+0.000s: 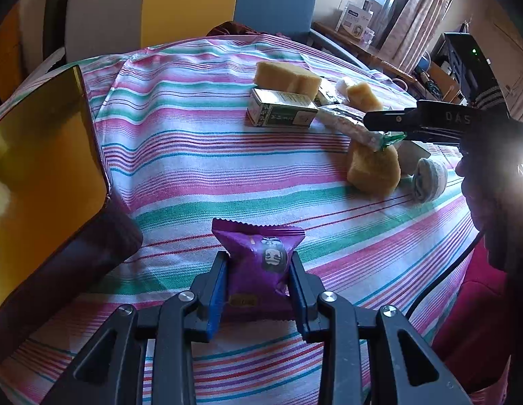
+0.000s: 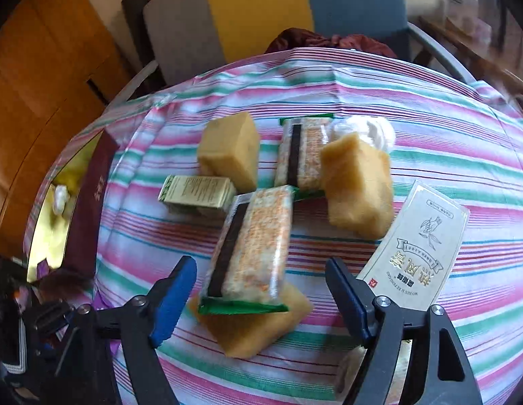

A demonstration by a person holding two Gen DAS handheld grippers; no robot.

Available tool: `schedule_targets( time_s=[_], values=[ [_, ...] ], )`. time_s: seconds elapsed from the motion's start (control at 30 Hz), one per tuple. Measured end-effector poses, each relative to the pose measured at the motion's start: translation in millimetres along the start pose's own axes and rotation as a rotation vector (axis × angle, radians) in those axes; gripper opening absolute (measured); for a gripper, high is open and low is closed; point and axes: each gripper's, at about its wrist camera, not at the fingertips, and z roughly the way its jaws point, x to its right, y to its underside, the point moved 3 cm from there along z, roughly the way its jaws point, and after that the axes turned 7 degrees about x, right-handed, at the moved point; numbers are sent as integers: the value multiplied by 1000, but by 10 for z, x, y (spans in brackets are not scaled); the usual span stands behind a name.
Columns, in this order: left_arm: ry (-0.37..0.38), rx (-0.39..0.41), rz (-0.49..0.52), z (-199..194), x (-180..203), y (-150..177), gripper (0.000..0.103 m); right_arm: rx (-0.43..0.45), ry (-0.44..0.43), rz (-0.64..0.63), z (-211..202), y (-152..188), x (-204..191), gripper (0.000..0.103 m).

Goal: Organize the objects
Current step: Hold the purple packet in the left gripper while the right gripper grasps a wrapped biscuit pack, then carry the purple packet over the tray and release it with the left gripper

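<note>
My left gripper [image 1: 258, 266] is shut on a purple snack packet [image 1: 258, 263] held just above the striped tablecloth [image 1: 193, 155]. A maroon box with a gold inside [image 1: 35, 155] stands open at the left. My right gripper [image 2: 261, 290] is open, its jaws on either side of a clear rice-cracker packet [image 2: 251, 246] that rests tilted on a yellow sponge [image 2: 254, 327]. In the left wrist view the right gripper [image 1: 393, 128] hovers over that packet [image 1: 349, 128]. A second cracker packet [image 2: 302, 155], two more sponges [image 2: 231, 152] [image 2: 359, 185] and a small green-gold carton [image 2: 197, 195] lie behind.
A white flat sachet [image 2: 416, 246] lies right of my right gripper. A white cloth ball [image 2: 366, 128] sits behind the sponges, a rolled sock [image 1: 426, 179] near the table's right edge. Chairs [image 2: 261, 10] stand beyond the far edge. The maroon box [image 2: 89, 209] is at the left.
</note>
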Motion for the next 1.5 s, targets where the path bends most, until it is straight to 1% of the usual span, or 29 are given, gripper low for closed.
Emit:
schedule_targets(
  time_s=[0.1, 0.17, 0.33, 0.47, 0.53, 0.6, 0.7, 0.9, 1.13, 1.23, 1.3, 1.4, 1.5],
  values=[
    [5, 1, -6, -3, -14, 4, 34, 13, 12, -17, 8, -18, -66, 79],
    [6, 2, -7, 0, -18, 3, 34, 25, 35, -60, 10, -19, -141, 79],
    [5, 7, -3, 7, -17, 6, 34, 10, 79, -135, 125, 0, -246, 78],
    [5, 9, -5, 18, -16, 8, 34, -9, 97, -178, 222, 14, -291, 71],
    [5, 9, -4, 17, -15, 2, 34, -13, 104, -187, 256, 20, -300, 65],
    [7, 9, -9, 20, -16, 1, 34, -21, 109, -200, 275, 29, -302, 56],
    [6, 11, -6, 27, -16, -2, 34, -20, 112, -193, 269, 31, -291, 50],
    [6, 19, 3, 35, -20, 4, 34, -19, 97, -161, 229, 27, -258, 46],
    [-8, 32, 21, 24, 0, 14, 34, -17, 116, -165, 215, 40, -257, 46],
    [-29, 38, 41, 2, 14, 11, 33, -11, 120, -156, 206, 31, -231, 46],
    [-27, 44, 36, -29, 6, 6, 33, -9, 123, -154, 204, 29, -220, 46],
    [-23, 89, 50, -176, 20, -50, 33, -6, 124, -155, 200, 31, -223, 46],
    [-14, 137, 23, -411, -69, -130, 33, 2, 132, -155, 187, 31, -222, 46]
  ],
)
